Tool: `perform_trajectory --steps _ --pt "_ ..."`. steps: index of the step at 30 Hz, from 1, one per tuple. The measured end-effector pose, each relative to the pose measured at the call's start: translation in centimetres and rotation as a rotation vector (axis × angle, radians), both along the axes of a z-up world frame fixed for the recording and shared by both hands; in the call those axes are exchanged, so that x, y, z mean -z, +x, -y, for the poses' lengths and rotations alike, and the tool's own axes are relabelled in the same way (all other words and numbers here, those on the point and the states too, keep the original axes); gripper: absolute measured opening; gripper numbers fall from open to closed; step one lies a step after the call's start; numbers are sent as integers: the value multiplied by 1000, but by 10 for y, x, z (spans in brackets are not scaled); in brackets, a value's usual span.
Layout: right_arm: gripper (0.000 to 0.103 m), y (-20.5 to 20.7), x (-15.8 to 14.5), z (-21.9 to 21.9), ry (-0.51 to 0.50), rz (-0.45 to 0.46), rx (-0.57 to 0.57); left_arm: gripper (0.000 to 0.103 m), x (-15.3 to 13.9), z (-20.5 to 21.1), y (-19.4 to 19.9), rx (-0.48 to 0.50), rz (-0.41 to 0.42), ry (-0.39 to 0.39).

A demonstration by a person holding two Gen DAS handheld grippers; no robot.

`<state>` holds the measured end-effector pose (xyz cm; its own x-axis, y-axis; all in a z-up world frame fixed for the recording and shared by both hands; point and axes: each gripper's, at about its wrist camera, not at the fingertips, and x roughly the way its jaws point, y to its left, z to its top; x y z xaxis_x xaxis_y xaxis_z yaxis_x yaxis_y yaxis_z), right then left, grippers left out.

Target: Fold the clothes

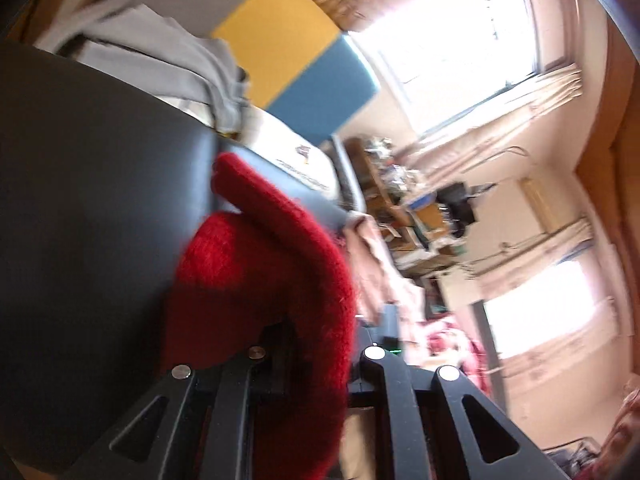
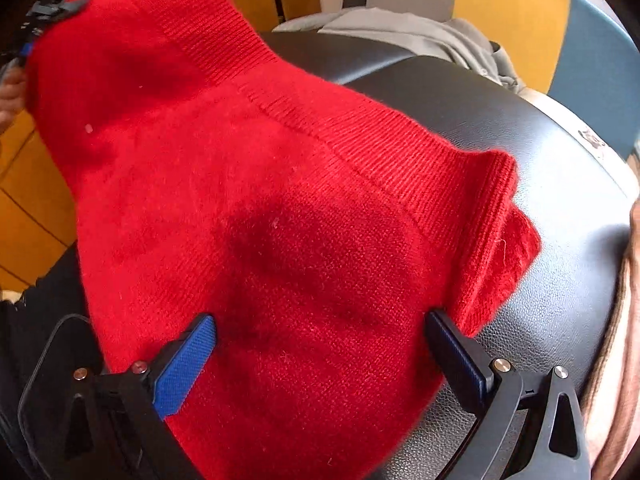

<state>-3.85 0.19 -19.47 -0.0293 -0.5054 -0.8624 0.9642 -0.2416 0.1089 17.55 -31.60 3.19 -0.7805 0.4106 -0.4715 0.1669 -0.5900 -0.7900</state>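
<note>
Red sweater (image 2: 256, 200): fuzzy knit, ribbed edge bands.
Black surface (image 2: 552, 280): glossy, pebbled, leather-like.
Finger pads (image 2: 184, 364): blue, finely textured.
Grey garment (image 2: 420, 36): matt cloth.

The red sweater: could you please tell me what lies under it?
Under the red sweater lies a black padded surface, visible around its edges. Whatever sits directly beneath the knit is covered and cannot be seen.

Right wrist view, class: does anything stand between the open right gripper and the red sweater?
Nothing visible does. The right gripper stands open directly over the red sweater, its fingers either side of the knit on the black seat.
</note>
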Motion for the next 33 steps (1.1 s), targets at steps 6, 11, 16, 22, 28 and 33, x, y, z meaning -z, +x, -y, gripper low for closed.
perform_trajectory --steps 6,11,16,22,28,33 --pt "103 0 0 -9 -53 -6 37 14 9 -53 -64 -6 17 113" --pt "103 7 2 -21 -99 -2 60 14 22 -91 -111 -25 78 138" --pt "103 18 6 -29 -142 6 75 14 43 -129 -153 8 182 85" --pt "103 19 4 -28 -165 6 80 14 86 -144 -190 -14 311 82" --pt "103 22 4 -35 -191 6 83 25 108 -154 -194 7 400 170" --pt "103 22 -2 -47 -233 29 98 28 70 -159 -187 74 362 132"
